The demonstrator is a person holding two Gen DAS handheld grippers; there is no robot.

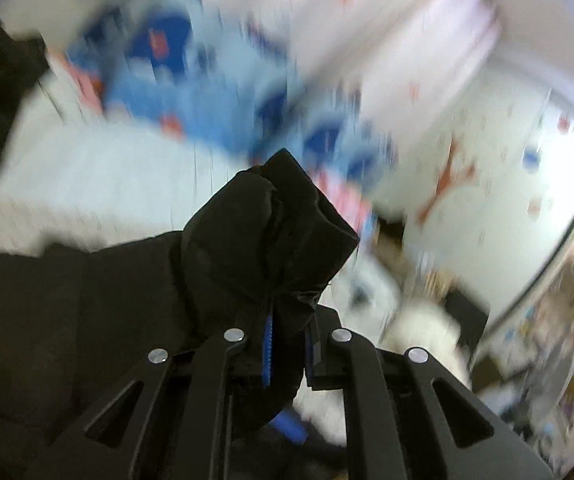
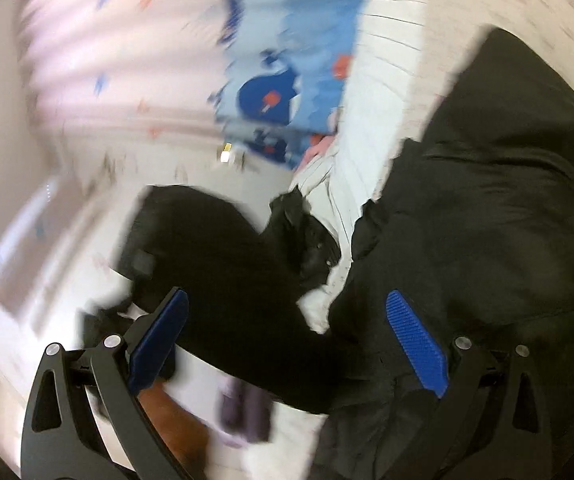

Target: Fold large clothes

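- Fabric fills your left wrist view: a bunched fold of the black padded jacket (image 1: 263,240), matte and puffy, rises in a blunt peak straight out of your left gripper (image 1: 287,344).
- Your left gripper's jaws are pressed together on that fold; only thin slivers of the ribbed blue pads (image 1: 268,354) show beside the pinched cloth, between black plastic linkage arms with silver rivets.
- More of the same jacket sags away to the lower left of that view in a broad, soft, dark sheet.
- Behind it, heavily blurred, lies a white quilted bed cover (image 1: 99,168) with faint stitched lines, and beyond that a blue patterned bedding piece (image 1: 191,80) with darker blue rounds and red marks.
- A pale wall or curtain with small red and blue specks takes up the upper right; the blur hides its texture.
- Your right gripper (image 2: 287,340) stands with jaws spread wide, both blue textured pads (image 2: 417,344) fully exposed and nothing clamped between them.
- In the right wrist view the jacket (image 2: 507,208) spreads in smooth, faintly glossy folds over the right side, reaching down behind the right pad.
- A second black mass of the garment, sleeve-like in shape, crosses the middle of that view between the spread pads; whether it touches either pad you cannot tell.
- White striped bedding shows in the gap between the two dark masses, with the blue patterned piece above.
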